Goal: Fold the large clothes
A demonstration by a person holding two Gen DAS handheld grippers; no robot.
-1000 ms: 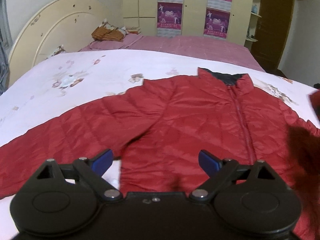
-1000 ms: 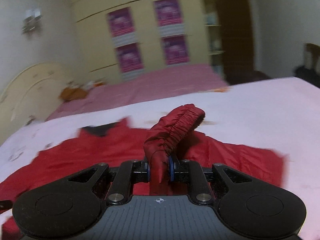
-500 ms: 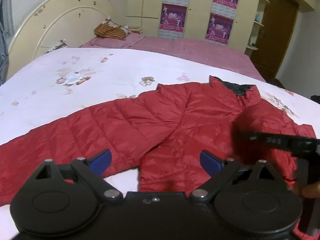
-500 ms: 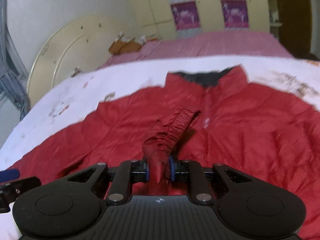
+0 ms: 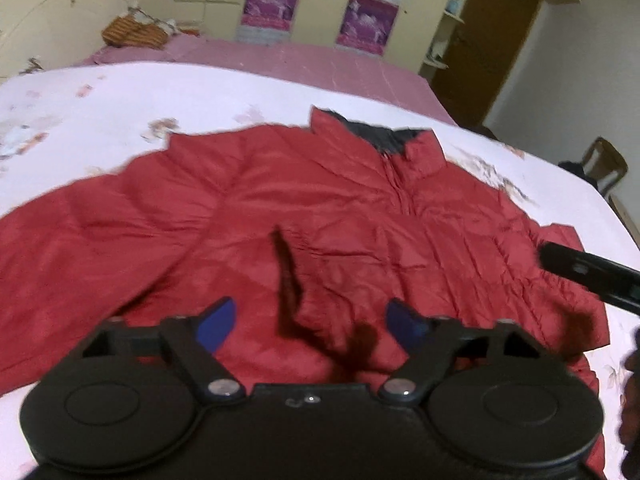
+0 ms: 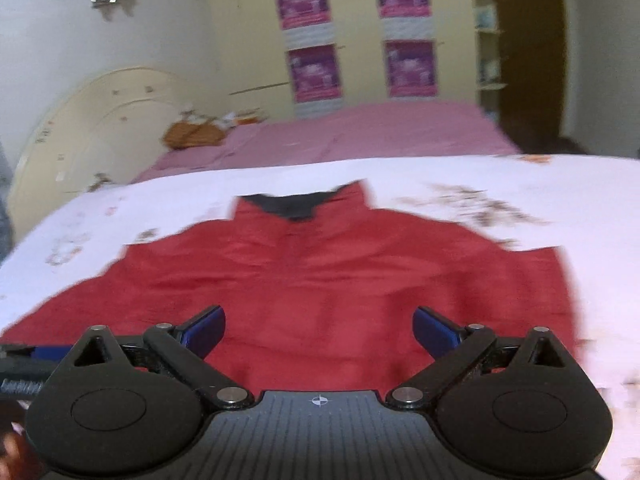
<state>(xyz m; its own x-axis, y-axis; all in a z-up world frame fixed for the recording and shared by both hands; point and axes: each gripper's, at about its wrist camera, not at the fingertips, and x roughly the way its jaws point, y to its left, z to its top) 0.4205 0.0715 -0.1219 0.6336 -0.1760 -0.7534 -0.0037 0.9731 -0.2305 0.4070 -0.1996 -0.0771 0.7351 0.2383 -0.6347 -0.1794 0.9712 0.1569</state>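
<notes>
A red quilted down jacket [image 5: 320, 216] is spread front-up on a white floral bedsheet [image 5: 168, 96], its dark grey collar lining [image 6: 296, 205] turned toward a pink bedspread [image 6: 360, 132] beyond. The shell is seen to be thin, glossy and puckered into stitched channels, with a zipper running down from the collar. From the collar, one sleeve extends far out to the left in the left wrist view, while the other sleeve is folded across the body, its elastic-gathered cuff showing as a dark ridge below the collar.

The left gripper [image 5: 310, 322] is held above the jacket's lower body; its blue-padded jaws have just been closing, yet they stand apart and nothing is pressed between them. The right gripper [image 6: 319, 332] is held over the hem side, opposite the collar; its jaws have just been opening, are spread wide, and hold no fabric.

A brown woven basket [image 5: 132, 32] rests on the pink bedspread; its contents cannot be made out.
</notes>
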